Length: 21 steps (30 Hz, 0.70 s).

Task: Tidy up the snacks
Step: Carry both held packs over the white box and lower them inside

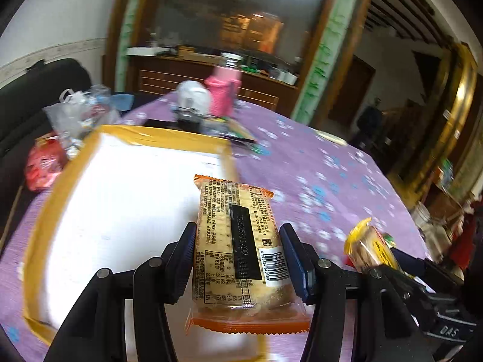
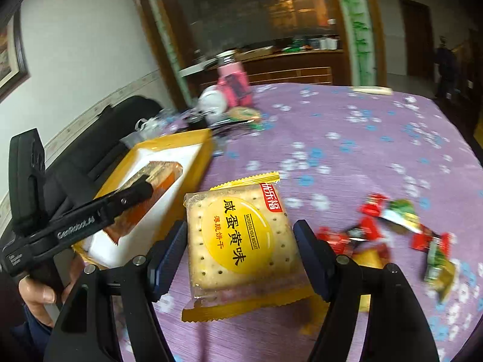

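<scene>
My left gripper is shut on an orange-edged biscuit pack and holds it over the white inside of a yellow box. My right gripper is shut on a yellow salted egg yolk biscuit pack above the purple tablecloth, to the right of the box. The left gripper with its pack also shows in the right wrist view, over the box. The yellow pack also shows at the right in the left wrist view.
Several red and green wrapped candies lie on the cloth right of my right gripper. A pink bottle, a white round object and plastic bags stand beyond the box. A red bag lies left of it.
</scene>
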Tool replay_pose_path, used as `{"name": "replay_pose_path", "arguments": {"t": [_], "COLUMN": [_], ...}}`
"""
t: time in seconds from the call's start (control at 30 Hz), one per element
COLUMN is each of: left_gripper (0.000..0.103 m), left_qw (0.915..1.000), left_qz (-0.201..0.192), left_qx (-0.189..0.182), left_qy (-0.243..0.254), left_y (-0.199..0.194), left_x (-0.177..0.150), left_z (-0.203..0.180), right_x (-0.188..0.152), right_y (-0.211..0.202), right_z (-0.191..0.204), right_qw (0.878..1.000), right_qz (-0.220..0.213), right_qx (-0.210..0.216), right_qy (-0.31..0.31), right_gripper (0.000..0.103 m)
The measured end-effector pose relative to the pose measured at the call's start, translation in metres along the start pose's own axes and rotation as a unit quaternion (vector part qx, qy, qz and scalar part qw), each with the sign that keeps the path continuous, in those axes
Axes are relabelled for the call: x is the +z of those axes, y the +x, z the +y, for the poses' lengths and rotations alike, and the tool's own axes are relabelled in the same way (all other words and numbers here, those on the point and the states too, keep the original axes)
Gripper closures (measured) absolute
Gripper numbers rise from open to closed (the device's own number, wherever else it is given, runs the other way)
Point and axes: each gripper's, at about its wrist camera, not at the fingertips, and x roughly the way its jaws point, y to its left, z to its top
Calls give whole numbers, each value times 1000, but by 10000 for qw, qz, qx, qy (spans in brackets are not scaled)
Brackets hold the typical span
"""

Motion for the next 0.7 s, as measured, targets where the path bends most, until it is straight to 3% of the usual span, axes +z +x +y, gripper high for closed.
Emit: {"name": "replay_pose_path", "arguments": {"t": [0.37,0.7], "left_gripper": [45,45], "left_qw": [9976,9932], "left_qz": [214,738], "left_qx": [653,876], "left_qy": [-107,-202], "left_y": [18,77], "left_x": [54,77], "left_z": [77,102], "right_x": [57,105], "right_y": [63,141], "right_z": [67,74], "right_qw": [9970,9937], "right_qz": [507,864], "right_qx": [571,460], "right_qy": [101,553], "right_gripper": [31,31]}}
